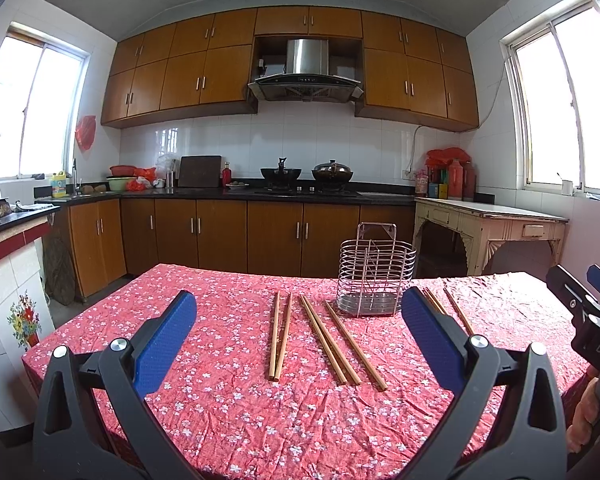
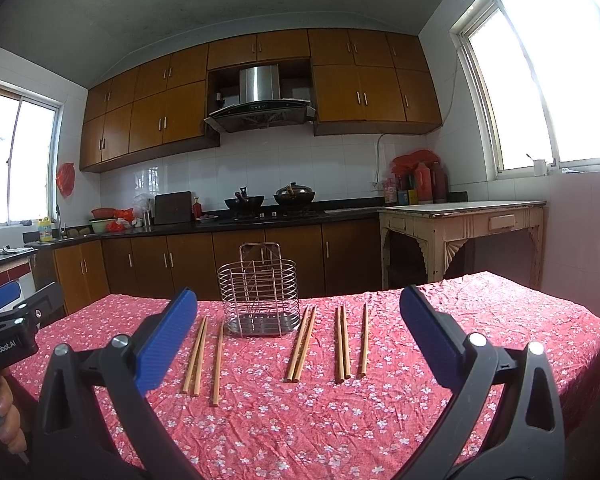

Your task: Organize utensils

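Observation:
A wire utensil holder [image 1: 375, 270] stands empty on the red flowered tablecloth [image 1: 236, 412]; it also shows in the right wrist view [image 2: 259, 292]. Several wooden chopsticks [image 1: 327, 340] lie flat on the cloth on both sides of the holder, also seen in the right wrist view [image 2: 300, 344]. My left gripper [image 1: 299, 316] is open and empty, held above the near part of the table. My right gripper [image 2: 299, 312] is open and empty, likewise above the near part; it also shows at the right edge of the left wrist view [image 1: 592, 300].
The table's far edge runs just behind the holder. Beyond it are kitchen cabinets [image 1: 236, 236] with a stove and pans [image 1: 306, 176]. A pale side table [image 2: 460, 224] stands at the right wall.

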The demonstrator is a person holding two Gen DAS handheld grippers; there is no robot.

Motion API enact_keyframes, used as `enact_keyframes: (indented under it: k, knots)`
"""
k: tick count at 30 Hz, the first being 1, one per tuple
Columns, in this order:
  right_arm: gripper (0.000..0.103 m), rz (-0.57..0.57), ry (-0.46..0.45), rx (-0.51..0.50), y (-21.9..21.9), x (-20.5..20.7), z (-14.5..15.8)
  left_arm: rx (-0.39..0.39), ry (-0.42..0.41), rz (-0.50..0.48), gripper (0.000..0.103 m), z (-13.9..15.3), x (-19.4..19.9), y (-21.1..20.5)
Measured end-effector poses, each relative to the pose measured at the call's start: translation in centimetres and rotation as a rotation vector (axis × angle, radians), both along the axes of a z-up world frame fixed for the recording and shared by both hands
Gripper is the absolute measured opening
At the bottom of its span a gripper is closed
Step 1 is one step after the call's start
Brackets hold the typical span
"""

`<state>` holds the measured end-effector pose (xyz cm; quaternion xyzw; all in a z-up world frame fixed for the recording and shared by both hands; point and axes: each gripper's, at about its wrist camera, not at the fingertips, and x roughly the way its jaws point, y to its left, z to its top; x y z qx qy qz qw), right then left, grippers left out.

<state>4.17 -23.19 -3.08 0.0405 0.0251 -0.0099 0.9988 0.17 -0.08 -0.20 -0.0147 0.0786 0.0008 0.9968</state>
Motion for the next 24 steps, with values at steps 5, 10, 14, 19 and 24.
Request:
enact_keyframes:
  k: [5, 10, 14, 19, 24]
  knots:
    - [0.099, 0.0, 0.001, -0.001, 0.1, 0.0, 0.0, 0.0, 0.0, 0.0, 0.101, 0.0, 0.1, 0.0]
    - [0.099, 0.001, 0.002, 0.0, 0.0, 0.0, 0.0, -0.002, 0.002, 0.001, 0.101, -0.1, 0.1, 0.0]
    - [0.099, 0.001, 0.002, 0.0, 0.0, 0.0, 0.0, -0.001, 0.002, 0.001, 0.101, -0.1, 0.2, 0.0]
    - [0.099, 0.0, 0.003, 0.0, 0.0, 0.1, -0.1, -0.002, 0.003, 0.0, 0.101, -0.1, 0.2, 0.0]
    - [0.099, 0.001, 0.035, 0.013, -0.1, 1.1, -0.4, 0.001, 0.026, 0.012, 0.101, -0.8, 1.1, 0.3]
